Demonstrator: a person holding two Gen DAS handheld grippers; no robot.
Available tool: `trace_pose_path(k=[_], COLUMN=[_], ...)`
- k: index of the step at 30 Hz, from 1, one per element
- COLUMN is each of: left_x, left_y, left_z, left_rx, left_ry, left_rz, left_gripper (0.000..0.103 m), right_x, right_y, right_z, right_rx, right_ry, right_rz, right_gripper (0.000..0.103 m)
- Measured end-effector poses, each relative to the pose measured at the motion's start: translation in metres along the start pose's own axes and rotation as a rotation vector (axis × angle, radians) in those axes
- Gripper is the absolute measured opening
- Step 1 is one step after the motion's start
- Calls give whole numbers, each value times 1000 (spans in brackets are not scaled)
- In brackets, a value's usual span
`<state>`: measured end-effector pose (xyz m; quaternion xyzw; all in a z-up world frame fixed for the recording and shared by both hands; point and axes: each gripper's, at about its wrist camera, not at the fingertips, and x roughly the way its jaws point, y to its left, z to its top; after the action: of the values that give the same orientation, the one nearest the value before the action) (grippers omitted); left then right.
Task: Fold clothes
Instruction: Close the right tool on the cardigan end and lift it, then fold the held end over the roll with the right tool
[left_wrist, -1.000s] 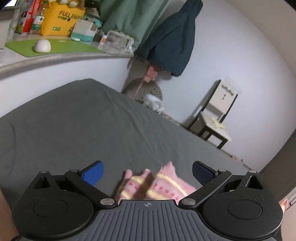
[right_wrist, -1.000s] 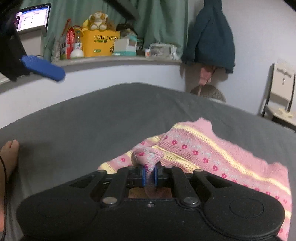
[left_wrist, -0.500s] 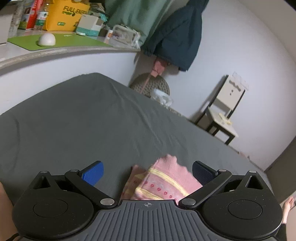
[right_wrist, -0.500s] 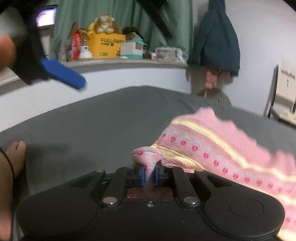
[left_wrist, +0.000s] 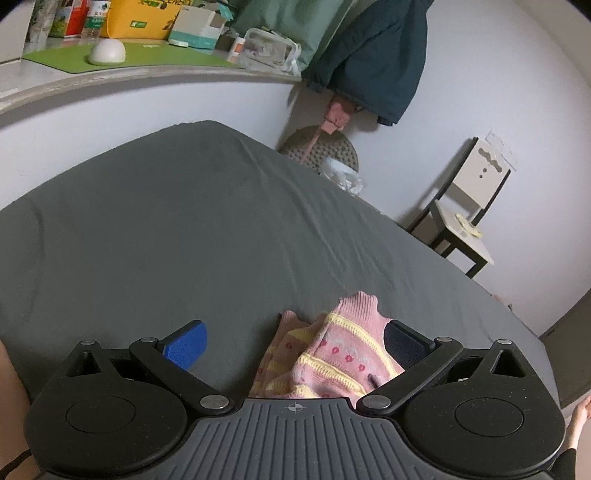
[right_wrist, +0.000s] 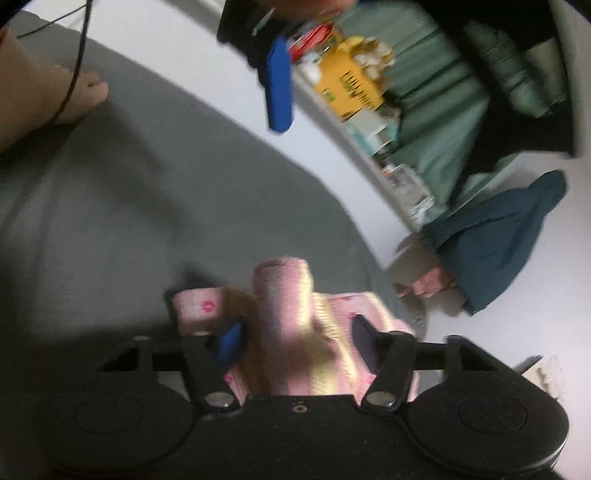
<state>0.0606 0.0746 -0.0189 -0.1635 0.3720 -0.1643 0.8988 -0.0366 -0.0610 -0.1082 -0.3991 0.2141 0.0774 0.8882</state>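
Bed (left_wrist: 184, 229): the grey sheet spreads wide ahead of both claws, giving you a flat place to lay cloth out. Sweater (left_wrist: 332, 354): the pink knit with yellow stripes lies bunched just ahead of your left claw (left_wrist: 293, 343), toward its right finger, and rises in a rolled hump between the fingers of your right claw (right_wrist: 291, 341). Left claw: its fingers stand wide apart and hold nothing, free to take an edge. Right claw: the view is blurred and tilted; its fingers stand apart with the knit between them, seemingly not pinching it. Judged so, the sweater is crumpled rather than neatly folded.
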Motion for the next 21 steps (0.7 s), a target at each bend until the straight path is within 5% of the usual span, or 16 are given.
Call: trace_pose_path(k=[1,4,9,14,19,21], left_x=[0,0,0,-1,-4,-4], left_y=[0,-1,2,5,8,10], left_z=[0,0,1,1,2,2], left_rx=[3,8,-16,-41,-58,-65], left_ry=[0,-3,-2,-10,-20,-25], left_rz=[-2,-6,-18,-23,-21,-19], left_gripper=[103,103,103,103,103,103], right_x=[3,-18,-61,-77,-55,-31], right_y=[-3,-36,-139,-176,-168,-149], right_z=[1,-6,-81,-163,-141,-107], right_rx=[23,258,1189,1813,1772,1501], right_ry=[13,-40,-246,-386,-345,-155], right_rz=[24,40,180,169,188,282], right_gripper=[21,17,17,15,14,13])
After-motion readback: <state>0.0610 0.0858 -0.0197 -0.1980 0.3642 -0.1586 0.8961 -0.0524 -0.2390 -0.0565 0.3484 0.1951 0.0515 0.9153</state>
